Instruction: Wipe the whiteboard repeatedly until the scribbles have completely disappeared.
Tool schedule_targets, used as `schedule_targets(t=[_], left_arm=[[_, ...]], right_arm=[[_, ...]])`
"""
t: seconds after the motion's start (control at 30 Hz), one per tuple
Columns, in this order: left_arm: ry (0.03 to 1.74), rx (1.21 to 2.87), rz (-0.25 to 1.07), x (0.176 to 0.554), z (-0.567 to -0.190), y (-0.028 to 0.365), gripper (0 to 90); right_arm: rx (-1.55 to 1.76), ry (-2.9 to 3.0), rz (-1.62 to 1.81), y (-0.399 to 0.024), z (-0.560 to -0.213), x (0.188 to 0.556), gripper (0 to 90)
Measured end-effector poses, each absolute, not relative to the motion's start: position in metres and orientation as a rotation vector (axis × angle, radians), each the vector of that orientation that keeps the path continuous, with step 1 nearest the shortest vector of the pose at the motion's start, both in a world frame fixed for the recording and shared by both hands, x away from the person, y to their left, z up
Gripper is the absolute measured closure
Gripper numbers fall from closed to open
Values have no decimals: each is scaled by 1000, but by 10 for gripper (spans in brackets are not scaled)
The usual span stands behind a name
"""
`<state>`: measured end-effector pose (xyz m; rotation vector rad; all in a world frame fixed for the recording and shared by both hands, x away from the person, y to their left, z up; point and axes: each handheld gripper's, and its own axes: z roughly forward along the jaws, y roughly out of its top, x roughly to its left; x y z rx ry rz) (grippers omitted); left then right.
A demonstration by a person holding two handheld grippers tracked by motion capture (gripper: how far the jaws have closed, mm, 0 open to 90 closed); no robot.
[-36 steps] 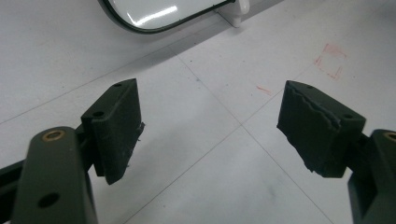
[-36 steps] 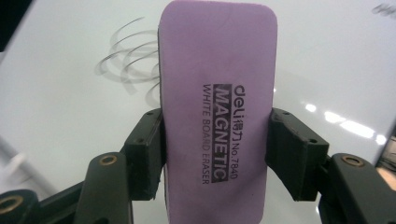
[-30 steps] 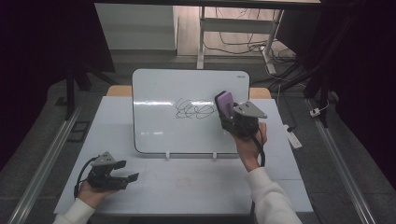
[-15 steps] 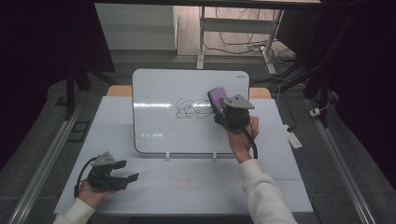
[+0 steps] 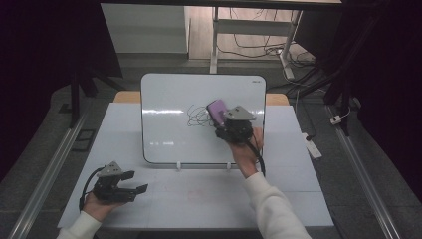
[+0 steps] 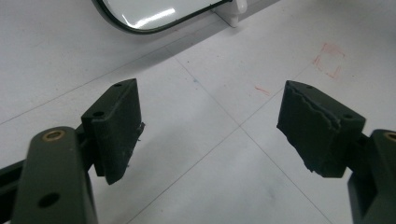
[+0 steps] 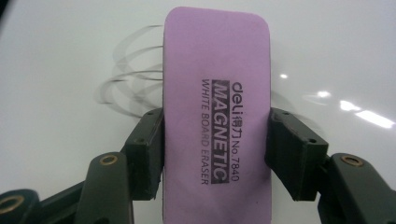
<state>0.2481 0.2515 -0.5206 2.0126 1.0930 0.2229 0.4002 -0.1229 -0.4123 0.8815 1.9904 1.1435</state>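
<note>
My right gripper (image 5: 222, 118) has its jaws clamped on the long edges of a purple eraser (image 7: 217, 107), a flat rounded-corner rectangle with a matte, foam-like back printed in black "MAGNETIC WHITE BOARD ERASER". The eraser sits against the whiteboard (image 5: 169, 107), a glossy white panel with rounded corners and a thin dark rim, propped on small white feet at the table's far side. It lies over the right part of a looping black scribble (image 5: 196, 115); in the right gripper view the thin curls show at the eraser's left edge. My left gripper (image 5: 130, 182) rests low on the matte white table (image 5: 199, 199) near its front left corner, well apart from the board, jaws wide with nothing between them; its black pads (image 6: 119, 128) look rubbery, one ragged-edged.
</note>
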Motion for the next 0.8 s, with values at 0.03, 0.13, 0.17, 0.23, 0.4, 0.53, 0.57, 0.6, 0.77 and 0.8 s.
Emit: schedule_targets(t=[0.03, 0.13, 0.17, 0.23, 0.4, 0.53, 0.57, 0.6, 0.77, 0.8], left_arm=[[1094, 2013, 223, 248, -521, 251, 224], [1091, 2015, 222, 248, -521, 251, 224], [1090, 2016, 223, 248, -520, 251, 224], [1090, 2015, 227, 248, -520, 250, 224], [1093, 2015, 226, 249, -520, 250, 224], [1090, 2017, 227, 248, -520, 249, 224], [1091, 2016, 226, 248, -520, 250, 224], [1091, 2015, 226, 248, -520, 250, 224], [1093, 2010, 227, 248, -520, 252, 224], [1091, 2009, 225, 248, -520, 252, 224]], right_arm=[[881, 1990, 1143, -123, -412, 400, 403], [956, 1912, 1138, -148, -403, 408, 403], [956, 1912, 1138, -148, -403, 408, 403], [976, 1907, 1145, -151, -402, 410, 402], [886, 1982, 1143, -111, -412, 403, 403], [813, 2067, 1157, -81, -423, 395, 403], [782, 2091, 1155, -72, -427, 391, 403], [762, 2112, 1154, -63, -431, 388, 403], [755, 2103, 1125, -73, -427, 389, 403], [782, 2075, 1125, -83, -423, 393, 403]])
